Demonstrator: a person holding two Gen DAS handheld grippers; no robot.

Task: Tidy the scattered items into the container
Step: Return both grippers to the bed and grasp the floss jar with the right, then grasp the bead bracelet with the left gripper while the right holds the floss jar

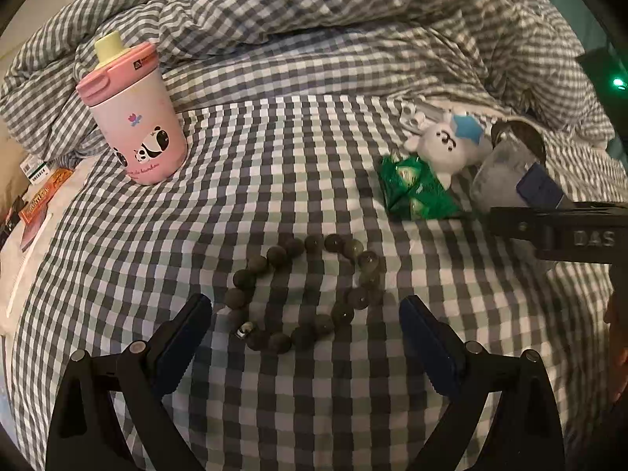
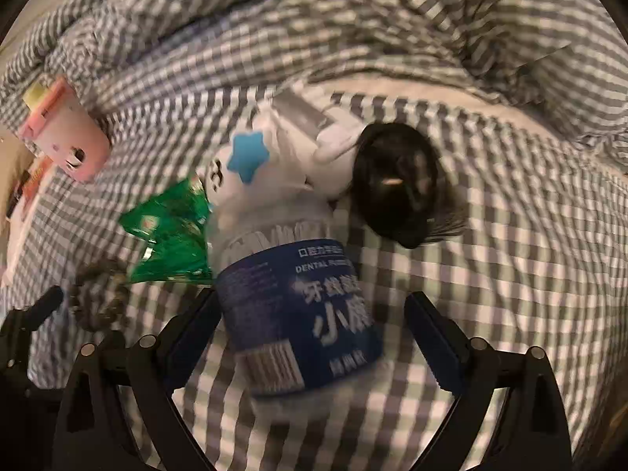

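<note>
Nothing tidied yet: bead bracelet between spread left fingers, floss jar (lying down) between spread right fingers.

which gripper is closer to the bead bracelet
Left. The left gripper hangs open right over the bead bracelet, which lies between its fingers. The right gripper is off to the side, open around the floss jar.

bead bracelet on bedsheet; cup behind-left; snack packet, plush toy behind-right.
</note>
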